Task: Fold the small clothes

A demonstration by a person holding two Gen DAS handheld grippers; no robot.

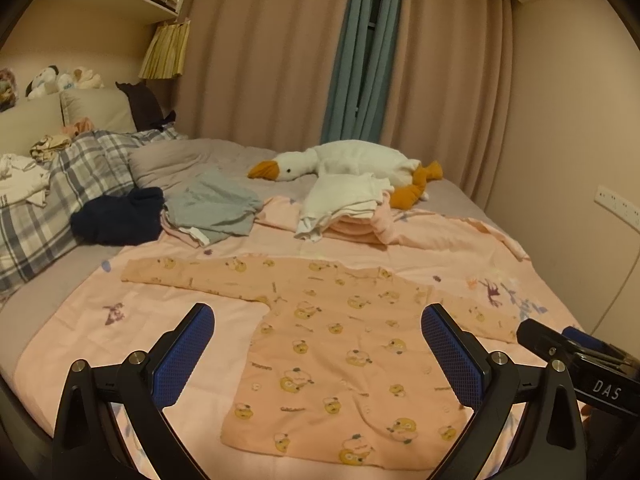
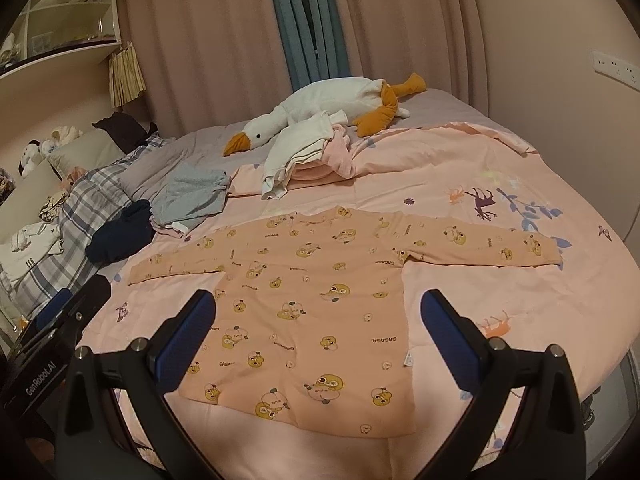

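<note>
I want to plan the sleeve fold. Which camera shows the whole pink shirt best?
The right wrist view: the pink shirt lies flat with both sleeves fully visible. In the left wrist view, its own finger covers part of one sleeve.

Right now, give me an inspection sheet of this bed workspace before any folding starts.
Surface: bed with pink printed sheet, fairly smooth.
Job's things: peach duck-print shirt spread flat, both sleeves out, unfolded.
Clutter: plush goose; white and pink folded pile; grey garment; dark navy garment; plaid pillow.
Grippers: left hand-held gripper open, above the shirt hem; right hand-held gripper open, empty.
Cables: nothing seen.
Surroundings: curtains, wall sockets, shelf with soft toys nearby.
</note>
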